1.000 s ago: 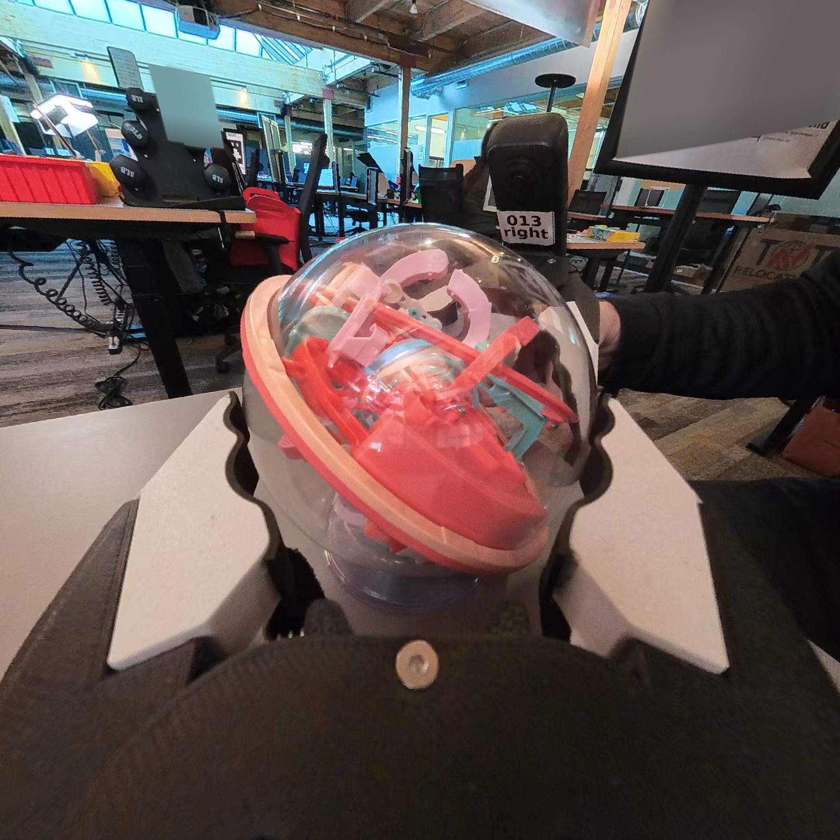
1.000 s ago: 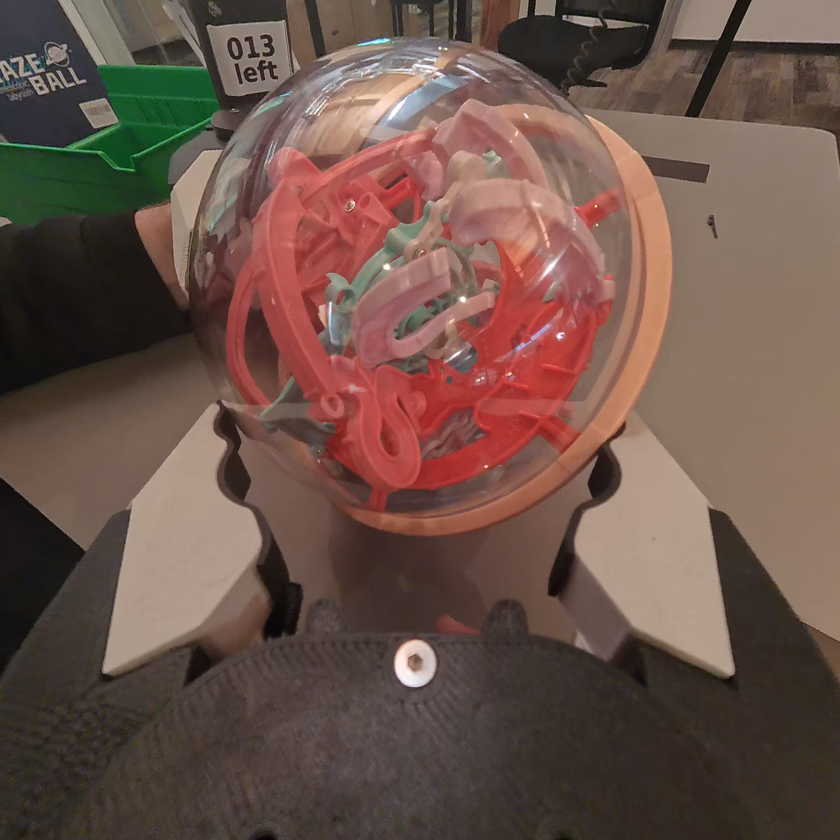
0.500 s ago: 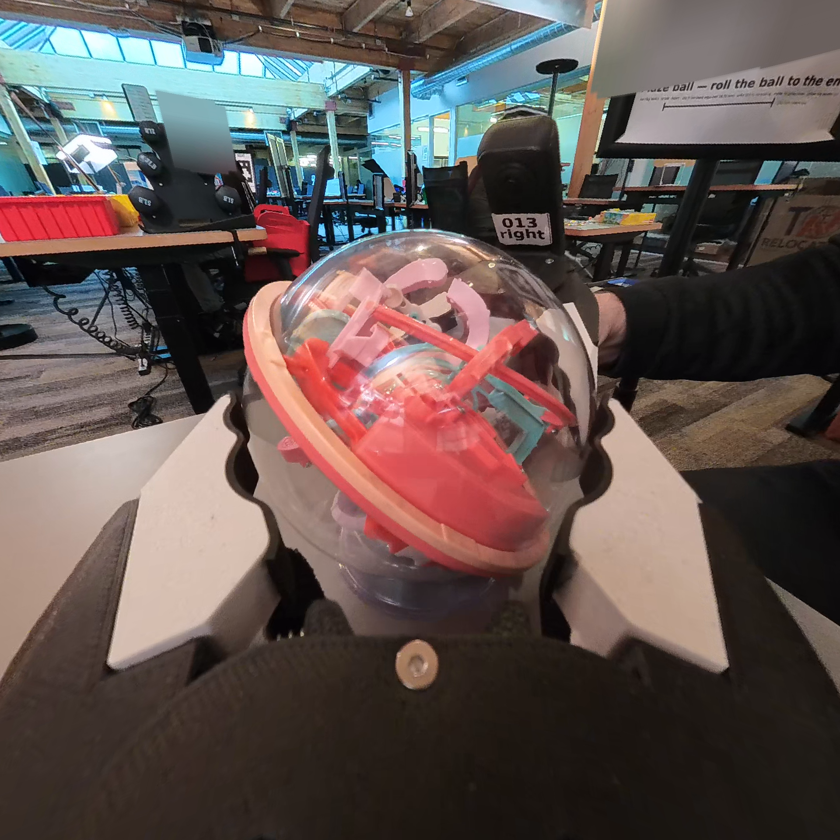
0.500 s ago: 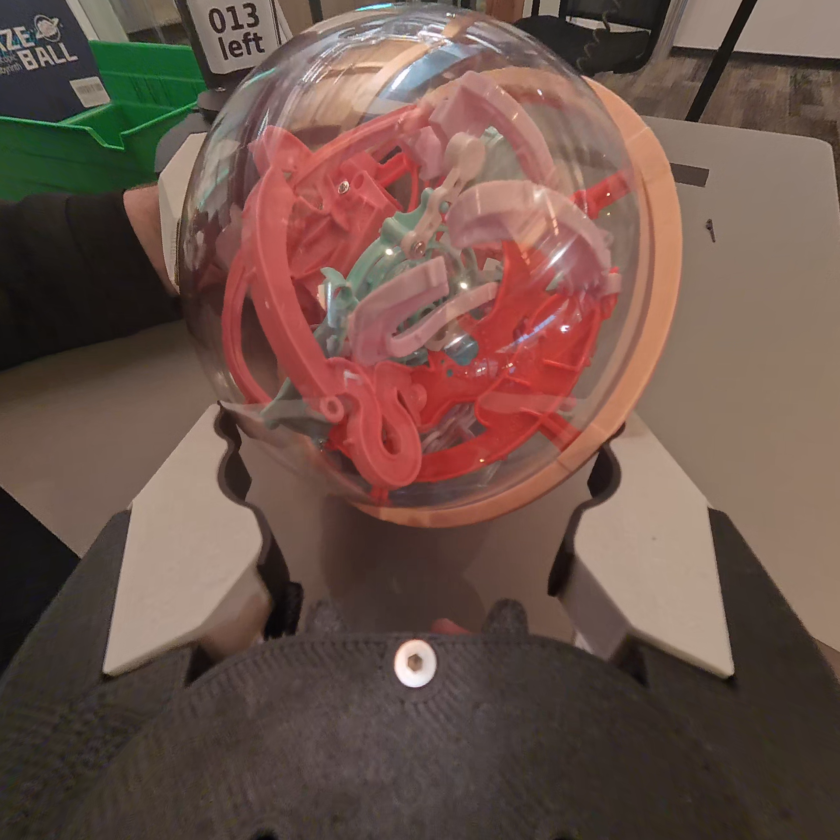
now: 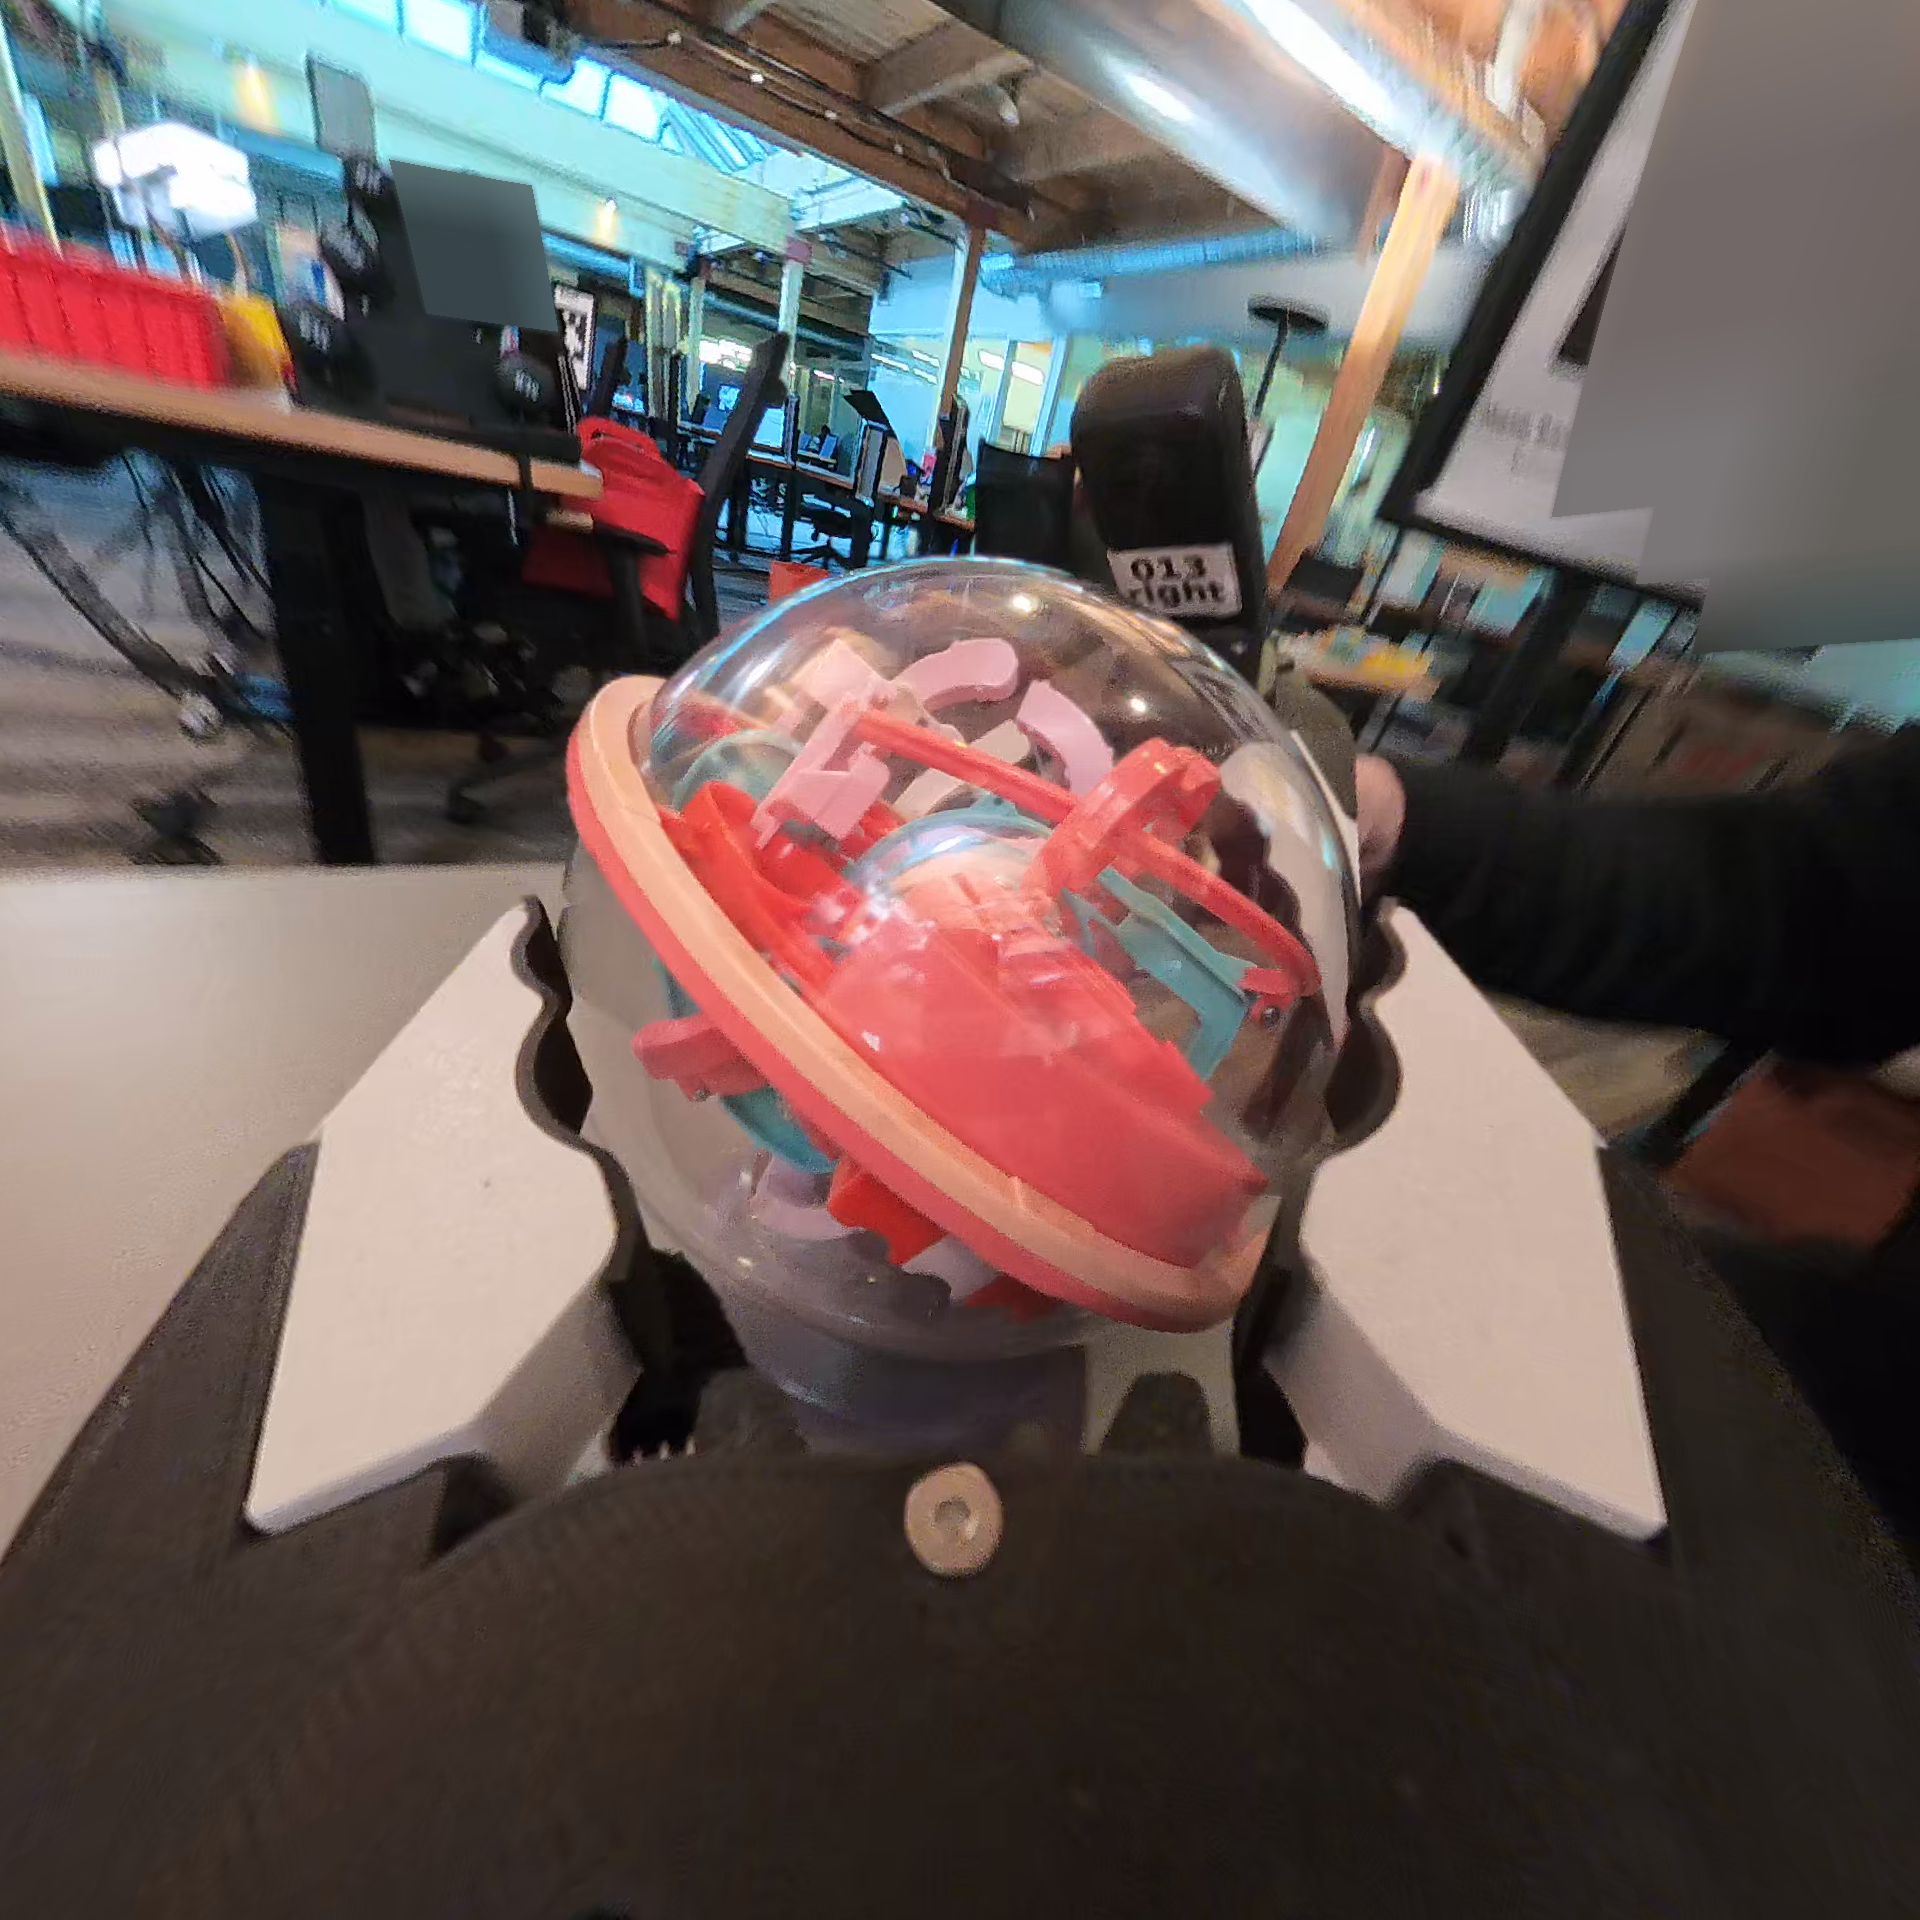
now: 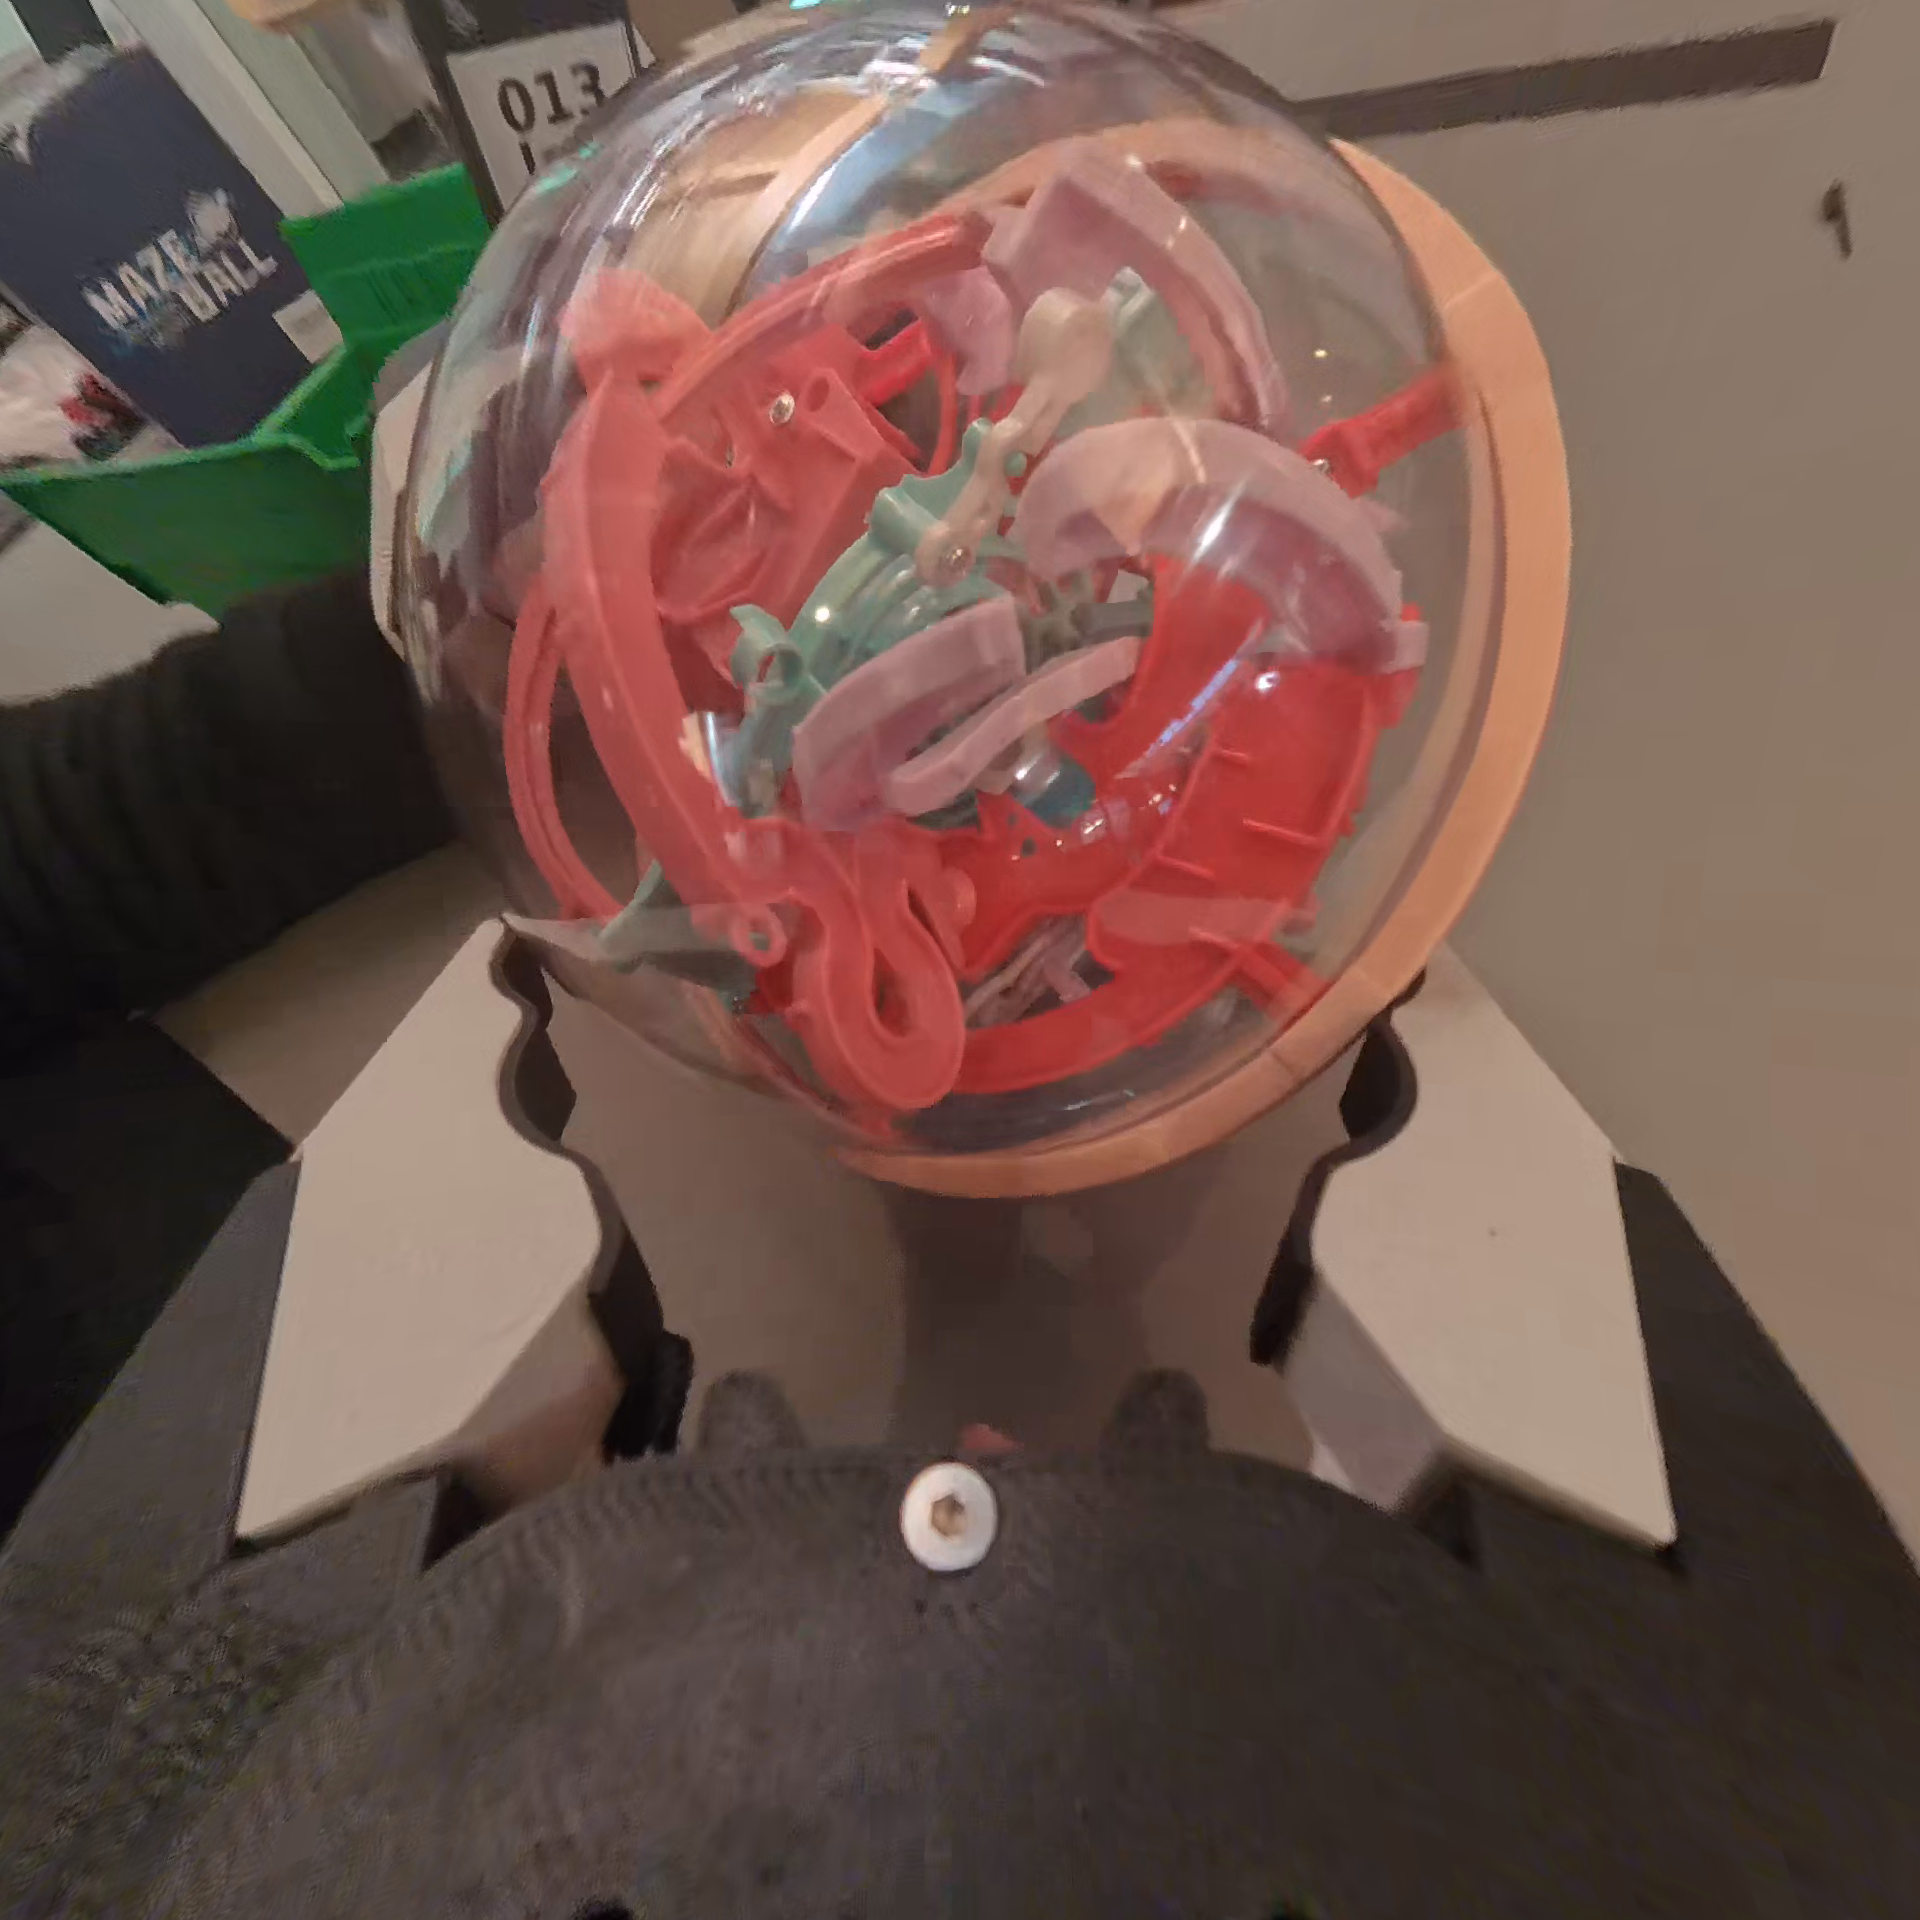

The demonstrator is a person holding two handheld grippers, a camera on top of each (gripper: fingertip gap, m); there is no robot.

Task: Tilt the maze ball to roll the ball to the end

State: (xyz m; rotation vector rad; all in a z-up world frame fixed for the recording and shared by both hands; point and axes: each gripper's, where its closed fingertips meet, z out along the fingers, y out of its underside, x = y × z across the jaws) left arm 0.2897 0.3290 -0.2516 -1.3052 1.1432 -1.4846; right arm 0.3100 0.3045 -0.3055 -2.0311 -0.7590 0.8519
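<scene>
Maze ball (image 5: 956,966) sat cradled between both my grippers' wide-spread fingers (image 5: 447,1174) (image 6: 1455,1226) above the desk (image 5: 156,1039); I judged slow, small tilts best, watching the tiny ball (image 5: 1270,1020).

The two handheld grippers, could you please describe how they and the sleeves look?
Each gripper, left and right, has flat white fingers with wavy black inner edges, a dark textured body and a silver bolt. Both bear white labels. The sleeves are dark.
</scene>
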